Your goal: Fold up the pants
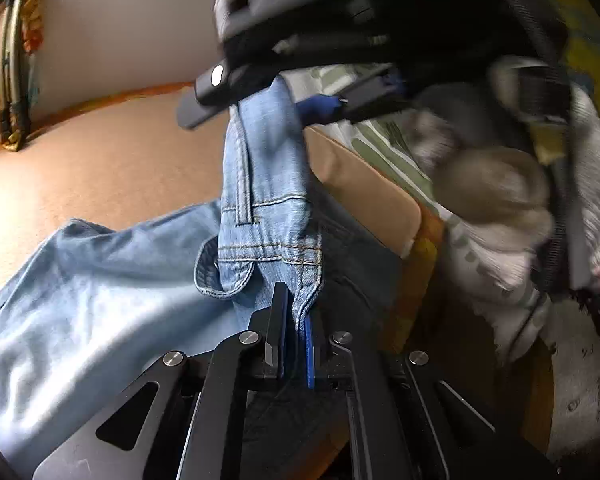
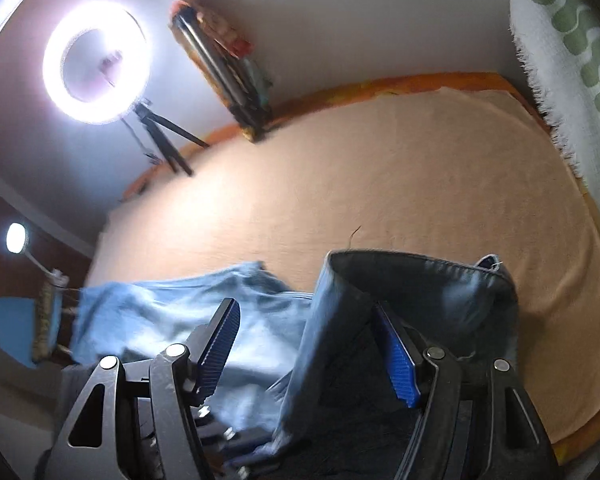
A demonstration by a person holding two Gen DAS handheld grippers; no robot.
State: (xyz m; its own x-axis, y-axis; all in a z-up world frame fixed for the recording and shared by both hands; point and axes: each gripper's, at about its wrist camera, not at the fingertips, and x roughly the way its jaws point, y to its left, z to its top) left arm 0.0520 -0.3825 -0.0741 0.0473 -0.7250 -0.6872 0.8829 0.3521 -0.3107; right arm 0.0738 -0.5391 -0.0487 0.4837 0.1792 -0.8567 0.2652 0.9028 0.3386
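On the peach bedspread the light-blue pants lie partly spread, waistband end lifted. Left gripper is clamped tight on a waistband fold, fabric pinched between its pads. Right gripper has its jaws standing fairly wide with a strip of denim running up between them, pads not pressing on it as far as I can see. Looks like the grab-and-lift step before a fold. Next it needs the right one to bite down, then both carry the waistband across evenly.
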